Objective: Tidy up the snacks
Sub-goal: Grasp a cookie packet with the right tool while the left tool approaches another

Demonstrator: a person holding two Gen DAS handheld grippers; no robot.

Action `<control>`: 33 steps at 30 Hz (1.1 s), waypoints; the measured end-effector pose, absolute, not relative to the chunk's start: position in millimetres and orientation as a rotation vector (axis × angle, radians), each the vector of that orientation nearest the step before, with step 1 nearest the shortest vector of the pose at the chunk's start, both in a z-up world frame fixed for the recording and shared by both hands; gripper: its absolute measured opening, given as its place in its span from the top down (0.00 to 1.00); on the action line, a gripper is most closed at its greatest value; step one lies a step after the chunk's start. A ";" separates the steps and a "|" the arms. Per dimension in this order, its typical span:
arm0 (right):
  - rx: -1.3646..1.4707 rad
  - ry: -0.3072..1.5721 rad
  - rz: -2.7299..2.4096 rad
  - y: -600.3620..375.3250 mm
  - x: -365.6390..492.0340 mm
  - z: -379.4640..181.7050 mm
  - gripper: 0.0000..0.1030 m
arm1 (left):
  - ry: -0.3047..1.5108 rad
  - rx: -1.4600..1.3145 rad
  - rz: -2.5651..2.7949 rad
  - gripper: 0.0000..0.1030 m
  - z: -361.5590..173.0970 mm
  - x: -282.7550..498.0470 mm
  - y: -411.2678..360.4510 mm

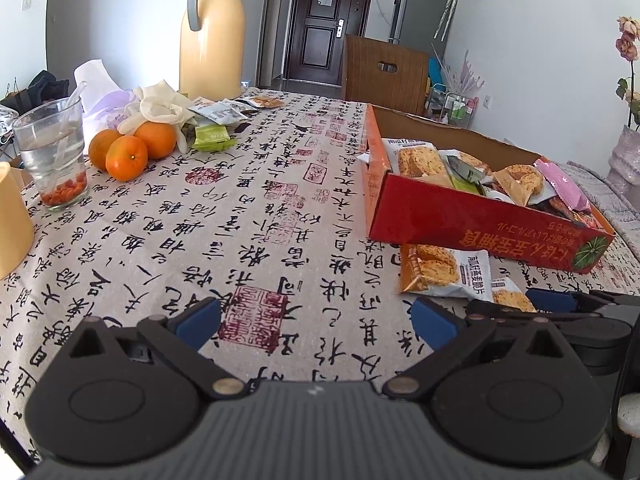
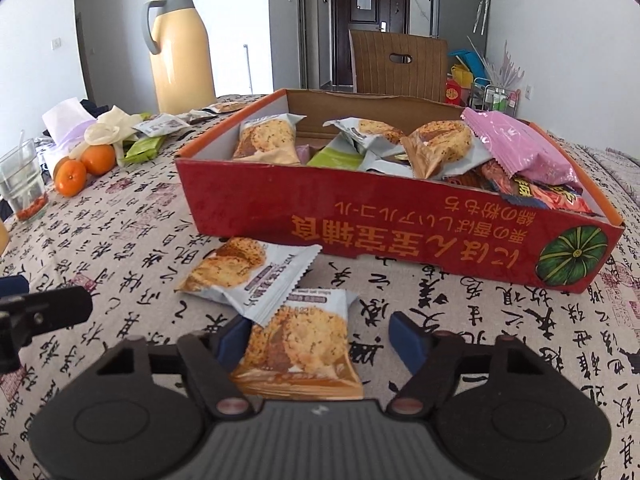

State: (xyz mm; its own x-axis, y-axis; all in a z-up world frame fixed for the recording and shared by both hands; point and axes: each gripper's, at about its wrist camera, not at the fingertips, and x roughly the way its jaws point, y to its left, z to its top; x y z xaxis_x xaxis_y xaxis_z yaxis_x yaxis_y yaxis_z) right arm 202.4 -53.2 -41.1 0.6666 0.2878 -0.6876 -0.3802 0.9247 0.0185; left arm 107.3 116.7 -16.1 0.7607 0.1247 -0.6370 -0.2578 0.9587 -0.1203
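A red cardboard box (image 2: 400, 220) holds several snack packets, among them a pink one (image 2: 520, 148); it also shows in the left wrist view (image 1: 460, 216). Two cracker packets lie on the cloth in front of it. The nearer packet (image 2: 298, 344) lies between the open fingers of my right gripper (image 2: 320, 336), not clamped. The other packet (image 2: 248, 272) lies just beyond; it also shows in the left wrist view (image 1: 444, 272). My left gripper (image 1: 316, 320) is open and empty over the cloth. More loose packets (image 1: 224, 116) lie far left.
Three oranges (image 1: 132, 148), a glass of water (image 1: 52, 156), a white glove (image 1: 160, 106) and a yellow thermos jug (image 1: 212, 32) stand at the left. A wooden chair (image 1: 384, 72) stands behind the table. The right gripper shows at the left wrist view's right edge (image 1: 580, 308).
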 end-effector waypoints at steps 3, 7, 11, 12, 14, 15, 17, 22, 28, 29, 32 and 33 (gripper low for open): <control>-0.132 0.749 0.392 -54.9 200.8 -39.8 0.46 | 0.676 -0.206 0.210 0.00 -16.0 107.4 116.0; -0.122 0.750 0.415 -58.5 198.9 -37.7 0.58 | 0.675 -0.204 0.210 0.00 -14.8 108.0 112.1; -0.102 0.746 0.419 -68.5 196.9 -34.1 0.61 | 0.675 -0.202 0.211 0.00 -12.3 109.4 106.9; -0.096 0.744 0.418 -71.9 196.4 -33.1 0.61 | 0.675 -0.203 0.210 0.00 -11.4 110.6 105.1; -0.088 0.735 0.415 -79.3 194.8 -30.8 0.62 | 0.675 -0.202 0.209 0.00 -10.1 112.9 101.8; -0.085 0.731 0.414 -83.1 193.9 -29.3 0.62 | 0.676 -0.203 0.208 0.00 -10.0 114.9 100.3; -0.078 0.720 0.412 -91.1 191.6 -25.6 0.62 | 0.680 -0.209 0.203 0.00 -9.8 119.6 96.5; -0.065 0.682 0.404 -115.5 187.5 -15.3 0.62 | 0.698 -0.217 0.187 0.00 -11.4 134.0 87.0; -0.031 0.655 0.344 -153.7 196.2 -9.1 0.62 | 0.731 -0.205 0.173 0.00 -14.4 161.9 68.3; -0.022 0.651 0.332 -160.7 197.6 -8.5 0.62 | 0.740 -0.204 0.171 0.00 -16.0 166.8 65.1; 0.003 0.642 0.293 -180.9 202.1 -8.6 0.62 | 0.766 -0.195 0.156 0.00 -19.6 181.8 54.7; 0.012 0.641 0.279 -187.6 203.7 -9.2 0.62 | 0.772 -0.185 0.147 0.00 -20.4 186.6 50.5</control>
State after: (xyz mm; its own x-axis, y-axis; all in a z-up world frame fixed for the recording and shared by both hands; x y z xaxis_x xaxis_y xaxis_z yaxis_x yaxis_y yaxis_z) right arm 203.7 -187.6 -9.2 0.7653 0.2604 -0.5887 -0.2530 0.9626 0.0970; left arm 186.7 50.5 -20.4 0.7074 0.0642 -0.7039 -0.1993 0.9736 -0.1116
